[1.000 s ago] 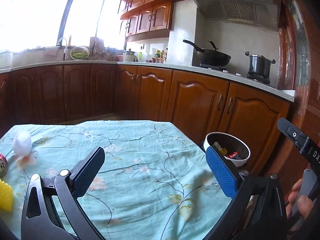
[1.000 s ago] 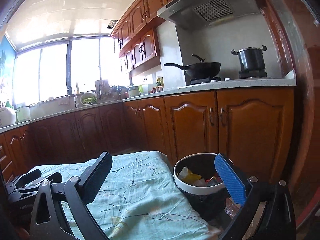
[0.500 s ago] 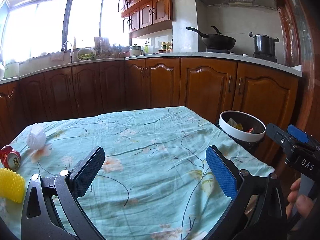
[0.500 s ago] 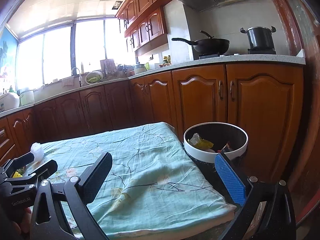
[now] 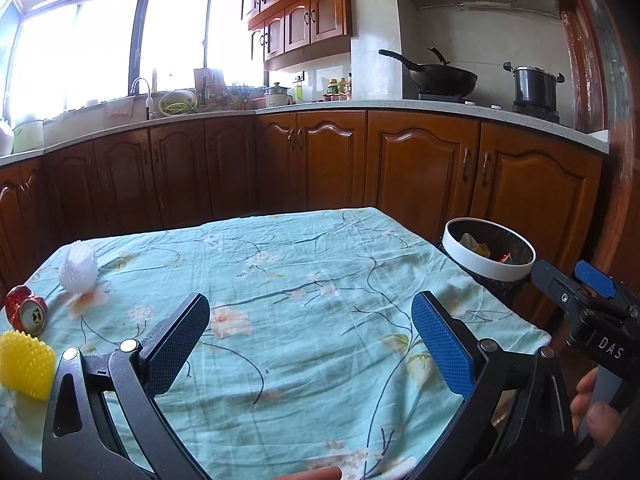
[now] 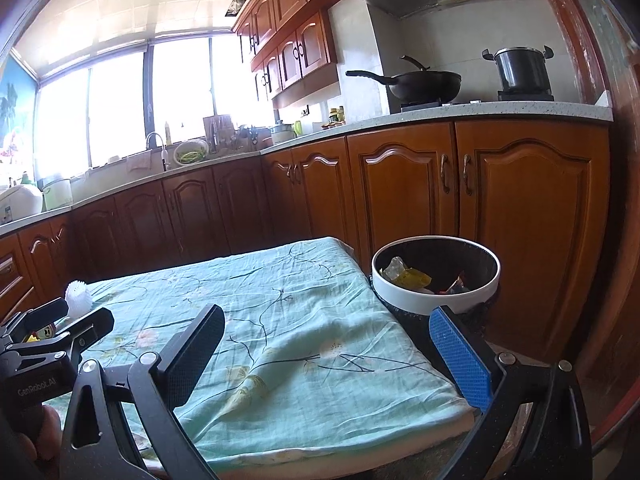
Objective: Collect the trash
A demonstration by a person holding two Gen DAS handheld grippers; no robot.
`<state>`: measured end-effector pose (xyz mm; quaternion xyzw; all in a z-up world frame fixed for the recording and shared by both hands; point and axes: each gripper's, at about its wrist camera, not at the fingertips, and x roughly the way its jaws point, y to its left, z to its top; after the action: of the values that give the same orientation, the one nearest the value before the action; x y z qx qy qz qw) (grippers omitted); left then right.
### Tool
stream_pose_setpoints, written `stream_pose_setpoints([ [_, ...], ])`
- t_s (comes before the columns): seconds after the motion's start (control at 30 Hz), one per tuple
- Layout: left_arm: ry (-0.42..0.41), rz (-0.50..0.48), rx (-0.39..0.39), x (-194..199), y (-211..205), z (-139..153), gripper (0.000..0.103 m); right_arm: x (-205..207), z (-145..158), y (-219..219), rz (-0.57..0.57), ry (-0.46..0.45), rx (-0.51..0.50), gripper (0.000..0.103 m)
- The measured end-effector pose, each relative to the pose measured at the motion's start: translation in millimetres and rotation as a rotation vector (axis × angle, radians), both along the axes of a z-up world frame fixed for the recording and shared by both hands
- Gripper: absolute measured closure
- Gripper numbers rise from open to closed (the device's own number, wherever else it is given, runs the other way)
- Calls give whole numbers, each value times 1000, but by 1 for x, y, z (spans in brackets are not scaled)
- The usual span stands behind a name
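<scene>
Here, at the left edge of the left wrist view, a crushed red drink can (image 5: 25, 311) lies on its side, its long axis running toward the lower right of the frame so that its silvery round end faces the camera. Its red wall is dented and crumpled. Just above it sits a white foam net sleeve (image 5: 78, 267), ribbed, squat and standing on its wider end. Just below the can lies a yellow spiky plastic piece (image 5: 25, 364), rounded and partly cut off by the frame edge. All three rest on the left side of the counter (image 5: 304, 280), which is covered with a pale green floral cloth.

At the counter's right side, touching its edge in the right wrist view, stands a round black bin with a white rim (image 6: 434, 307); crumpled clear and yellow wrappers and a red scrap lie inside.

The left gripper (image 5: 310, 344) hovers over the near middle of the cloth, jaws wide and holding nothing. The right gripper (image 6: 328, 356) hangs over the counter's near right corner, jaws likewise wide and bare, its blue pad just in front of the bin's rim.

Behind run brown wooden cabinets (image 5: 420, 176), with a black wok (image 5: 442, 78) and a dark pot (image 5: 534, 86) on the stove at upper right.
</scene>
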<state>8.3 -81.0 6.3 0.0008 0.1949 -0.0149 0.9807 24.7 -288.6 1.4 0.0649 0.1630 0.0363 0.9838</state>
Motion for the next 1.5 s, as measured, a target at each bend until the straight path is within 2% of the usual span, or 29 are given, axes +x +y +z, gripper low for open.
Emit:
stream_pose_setpoints([
  [1.5,-4,-18,3,-3,-3,1,0,-2,3,-5,4,-7,16,0],
])
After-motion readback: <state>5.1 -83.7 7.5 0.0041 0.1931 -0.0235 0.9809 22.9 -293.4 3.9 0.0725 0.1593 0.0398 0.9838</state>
